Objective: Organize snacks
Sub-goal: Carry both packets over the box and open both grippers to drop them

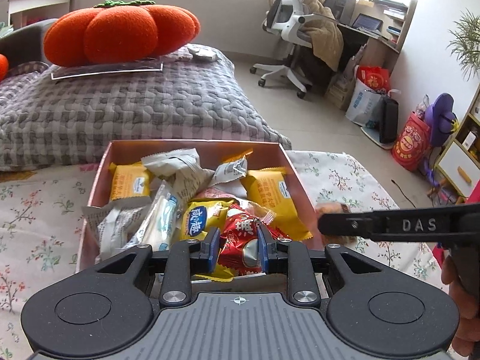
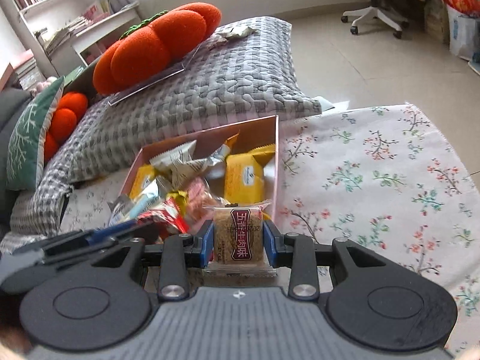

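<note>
A pink box [image 1: 192, 145] [image 2: 277, 150] on the flowered cloth holds several wrapped snacks, yellow, grey and red. In the left wrist view my left gripper [image 1: 238, 247] is shut on a red snack packet [image 1: 240, 240] over the box's near end. The right gripper's black finger [image 1: 390, 225] reaches in from the right beside the box. In the right wrist view my right gripper [image 2: 238, 244] is shut on a clear packet of a brown snack bar with a dark red label [image 2: 238, 237], just in front of the box's near right corner. The left gripper's fingers [image 2: 99, 235] show at the lower left.
The flowered cloth [image 2: 390, 180] spreads to the right of the box. A grey checked quilt [image 1: 120, 105] lies behind it, with an orange pumpkin cushion [image 1: 120, 33] on a clear sheet. An office chair [image 1: 294, 30], a desk and bags [image 1: 411, 147] stand on the tiled floor.
</note>
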